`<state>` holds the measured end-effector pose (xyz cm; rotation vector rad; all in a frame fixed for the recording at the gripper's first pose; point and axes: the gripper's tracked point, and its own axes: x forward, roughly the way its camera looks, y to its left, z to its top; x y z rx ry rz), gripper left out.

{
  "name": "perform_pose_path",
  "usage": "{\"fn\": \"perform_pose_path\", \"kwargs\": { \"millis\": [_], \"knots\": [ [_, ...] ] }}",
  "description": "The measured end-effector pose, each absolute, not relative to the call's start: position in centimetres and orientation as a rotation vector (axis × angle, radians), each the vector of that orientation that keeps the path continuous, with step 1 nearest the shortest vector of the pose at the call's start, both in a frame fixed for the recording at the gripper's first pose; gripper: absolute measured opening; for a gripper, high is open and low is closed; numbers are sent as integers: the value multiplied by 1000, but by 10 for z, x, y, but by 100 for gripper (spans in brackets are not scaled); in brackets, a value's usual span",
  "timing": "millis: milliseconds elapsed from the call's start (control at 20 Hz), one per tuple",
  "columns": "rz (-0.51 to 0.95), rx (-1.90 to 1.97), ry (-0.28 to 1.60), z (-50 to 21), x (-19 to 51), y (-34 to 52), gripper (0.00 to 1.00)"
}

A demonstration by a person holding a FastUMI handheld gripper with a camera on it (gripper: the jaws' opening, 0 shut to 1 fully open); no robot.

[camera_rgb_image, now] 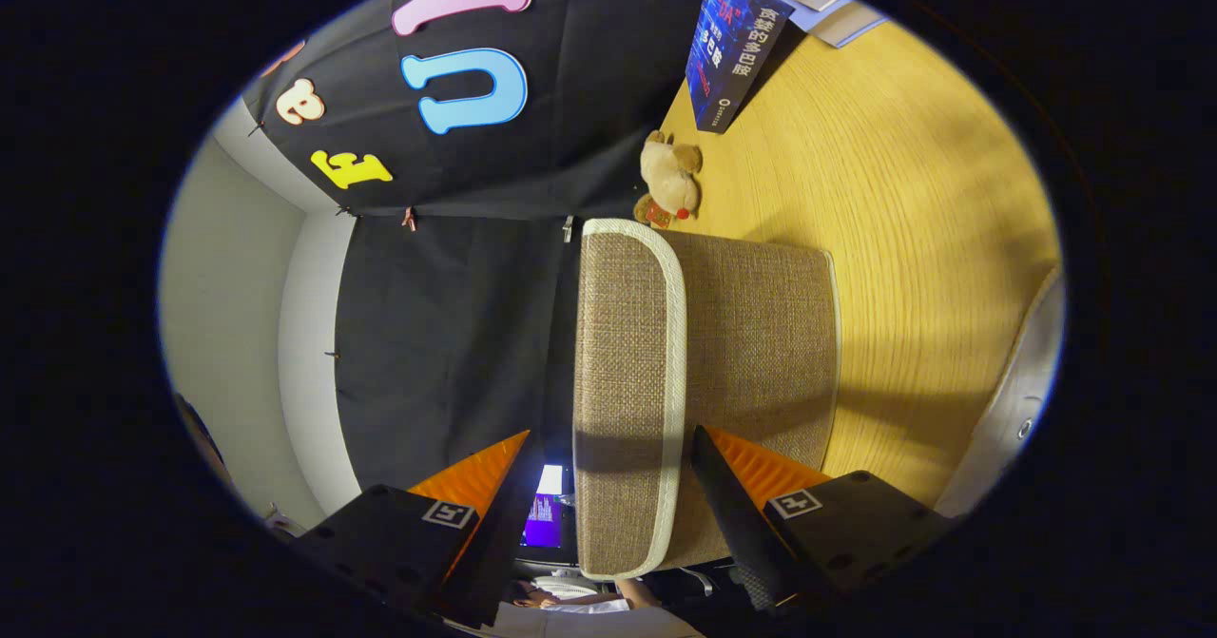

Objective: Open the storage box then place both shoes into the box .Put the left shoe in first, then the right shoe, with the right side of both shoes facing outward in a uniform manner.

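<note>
The view is rolled onto its side, so the wooden counter point(913, 239) stands like a wall beyond the storage box point(704, 372). Low down, between the two fingers and past them, a lit screen point(546, 520) and a person's arm point(580, 600) show in part, both cut off and too small to make out further. The tongs point(608, 486) are spread wide, and the near end of the box's raised lid point(627, 400) sits in the gap between the fingers; whether either finger touches it cannot be told, and nothing is clamped. The lid, woven beige cloth with a pale piped edge, stands at an angle to the box body, but the inside of the box is hidden from here. Beyond the box a small plush toy point(669, 182) rests on the counter, close to its far corner, and farther on a dark blue printed board point(734, 48) leans. At the far edge a pale rounded object point(1017, 400) is cut off and cannot be identified.
</note>
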<state>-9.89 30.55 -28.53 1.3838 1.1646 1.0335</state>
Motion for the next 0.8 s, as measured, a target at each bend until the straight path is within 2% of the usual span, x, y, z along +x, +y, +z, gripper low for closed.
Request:
{"fn": "perform_pose_path", "kwargs": {
  "millis": [50, 200, 400, 800],
  "knots": [
    [1039, 1403, 1164, -287, -98, 306, 96],
    [1041, 1455, 1205, -293, -100, 309, 64],
    [1066, 1471, 1159, -286, -101, 297, 6],
    [1073, 1469, 1022, -213, -86, 295, 5]
  ]
}}
